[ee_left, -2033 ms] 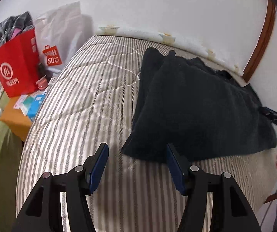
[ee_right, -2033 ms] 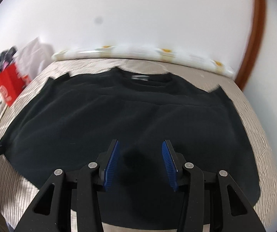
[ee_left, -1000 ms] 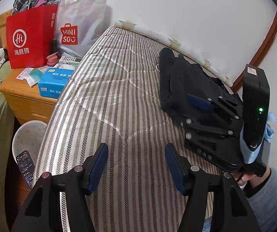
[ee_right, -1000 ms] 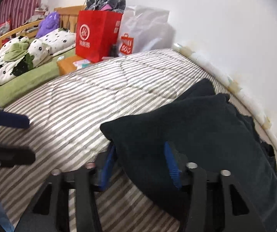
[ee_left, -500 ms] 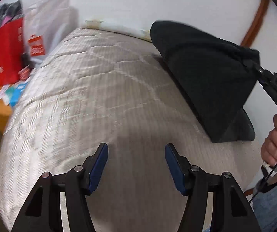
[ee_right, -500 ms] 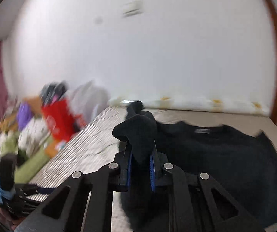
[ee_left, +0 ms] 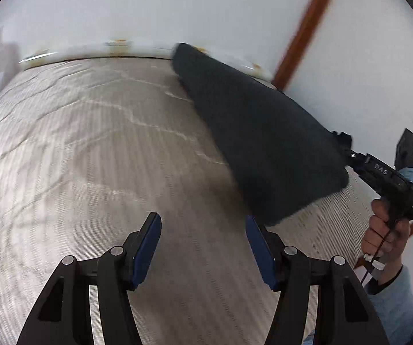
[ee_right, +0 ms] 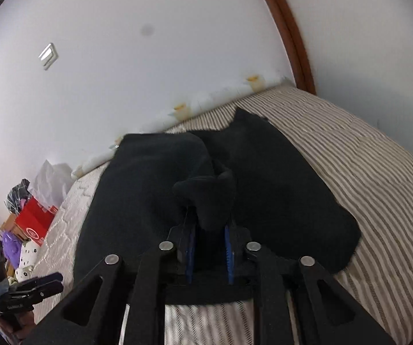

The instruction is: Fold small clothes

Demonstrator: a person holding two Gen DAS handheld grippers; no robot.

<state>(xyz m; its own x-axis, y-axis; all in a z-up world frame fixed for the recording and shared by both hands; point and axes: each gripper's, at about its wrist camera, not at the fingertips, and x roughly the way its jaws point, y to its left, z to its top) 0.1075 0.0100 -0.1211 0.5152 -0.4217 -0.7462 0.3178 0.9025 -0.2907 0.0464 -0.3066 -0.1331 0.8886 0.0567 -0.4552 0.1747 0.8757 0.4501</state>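
Observation:
A black sweater [ee_right: 264, 172] lies on the striped mattress [ee_right: 379, 178]. My right gripper [ee_right: 208, 230] is shut on a bunched corner of it and holds that corner lifted and folded over the rest. In the left wrist view the sweater [ee_left: 264, 132] hangs as a raised flap from the right gripper [ee_left: 347, 149], which a hand holds at the right edge. My left gripper [ee_left: 202, 247] is open and empty above the bare mattress [ee_left: 91, 143], to the left of the sweater's lower edge.
A white wall and a brown wooden trim [ee_left: 301, 34] border the bed's far side. In the right wrist view a red bag [ee_right: 35, 224], a white bag [ee_right: 52, 178] and bedding sit past the bed's left end.
My right gripper has closed on the sweater's corner and carried it up and across to the right. My left gripper stays open and has swung toward the wall.

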